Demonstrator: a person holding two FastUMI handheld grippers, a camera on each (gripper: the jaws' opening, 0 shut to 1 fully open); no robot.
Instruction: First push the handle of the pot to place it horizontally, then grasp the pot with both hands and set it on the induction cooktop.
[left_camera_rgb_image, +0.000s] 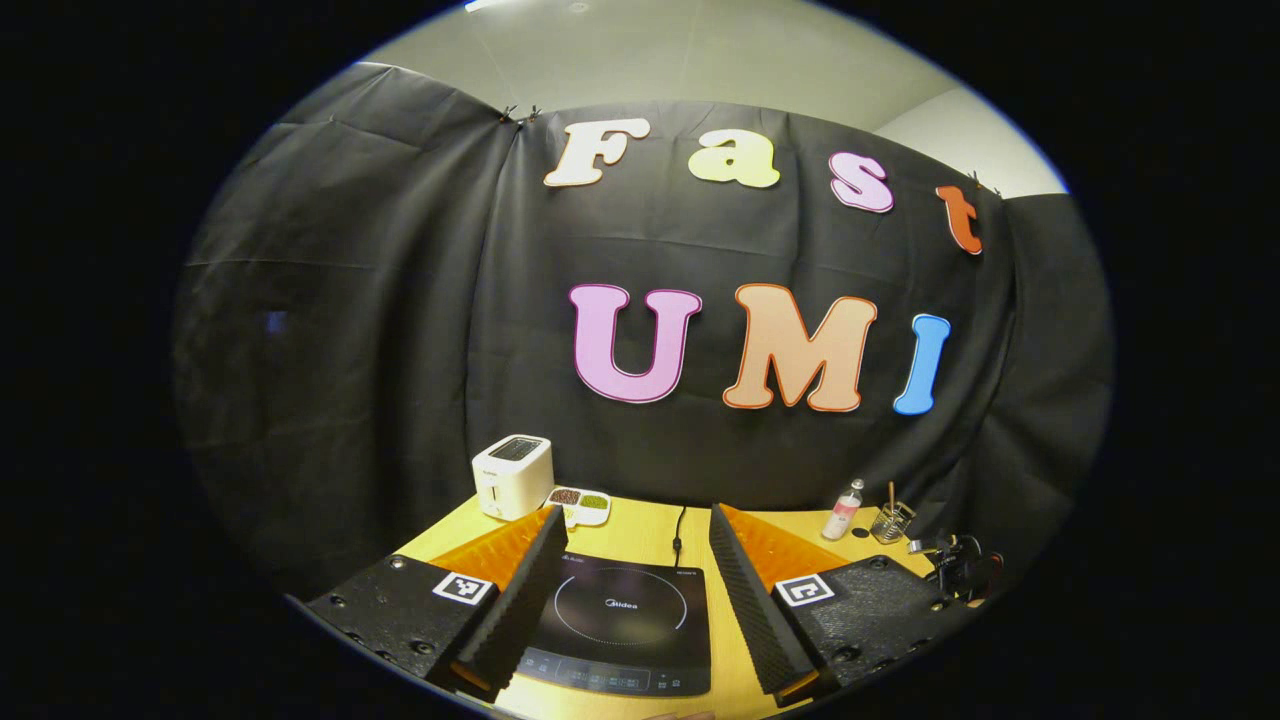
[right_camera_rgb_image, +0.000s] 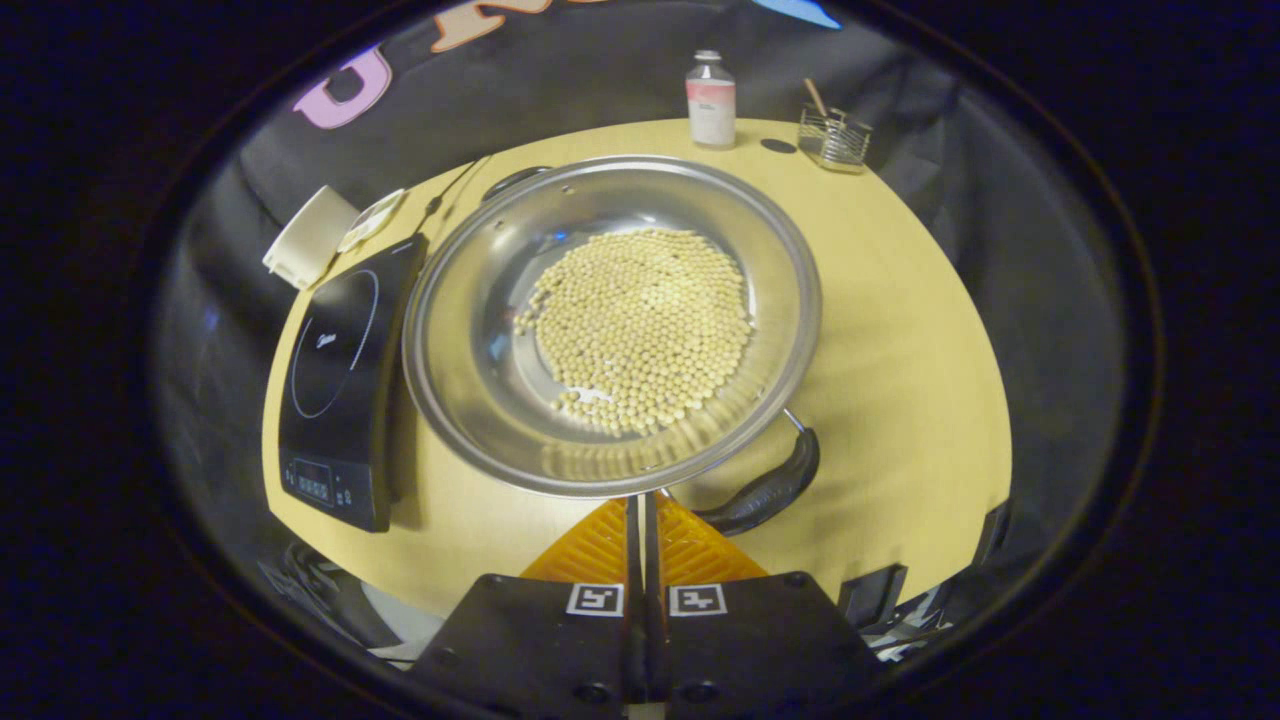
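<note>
Nearby, toaster (left_camera_rgb_image: 512, 476), bottle (right_camera_rgb_image: 711, 99) and wire holder (right_camera_rgb_image: 835, 138) ring the pot (right_camera_rgb_image: 610, 320)

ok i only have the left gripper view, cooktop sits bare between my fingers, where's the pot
Observer: The pot stands on the table beside the induction cooktop, not on it.
Operator: anything in it
Observer: Yes, pale beans cover its bottom.
Operator: and the right gripper
Observer: The right gripper is shut, tips at the pot's near rim, with the dark handle just beside them.
</note>
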